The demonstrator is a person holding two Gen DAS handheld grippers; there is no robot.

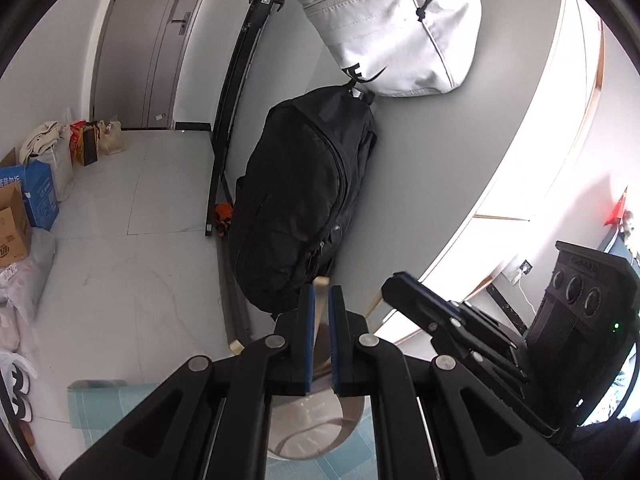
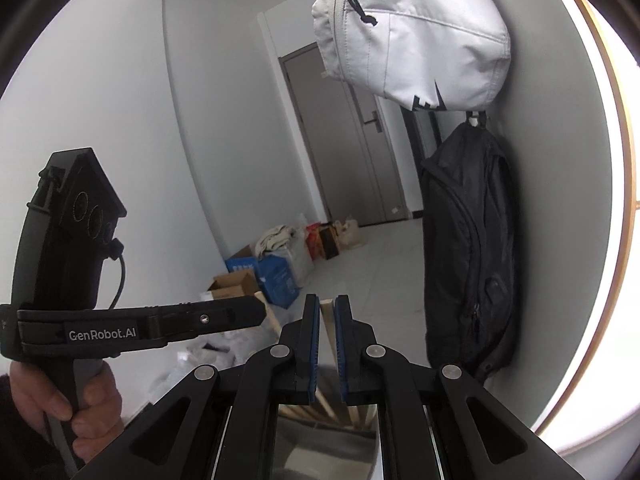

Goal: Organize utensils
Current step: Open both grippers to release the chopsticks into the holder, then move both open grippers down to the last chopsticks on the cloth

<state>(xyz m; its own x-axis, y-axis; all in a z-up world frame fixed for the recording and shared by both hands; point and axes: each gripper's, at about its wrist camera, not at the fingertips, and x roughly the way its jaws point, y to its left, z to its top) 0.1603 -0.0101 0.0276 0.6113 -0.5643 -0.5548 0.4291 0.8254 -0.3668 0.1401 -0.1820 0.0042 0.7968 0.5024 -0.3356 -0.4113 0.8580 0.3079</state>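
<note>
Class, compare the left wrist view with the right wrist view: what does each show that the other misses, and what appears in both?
Left wrist only: a teal mat, orange item at the rail's foot, red flag.

Right wrist only: the person's hand gripping the left gripper.

Both: white bag, black backpack, grey door, boxes, and wooden sticks.
</note>
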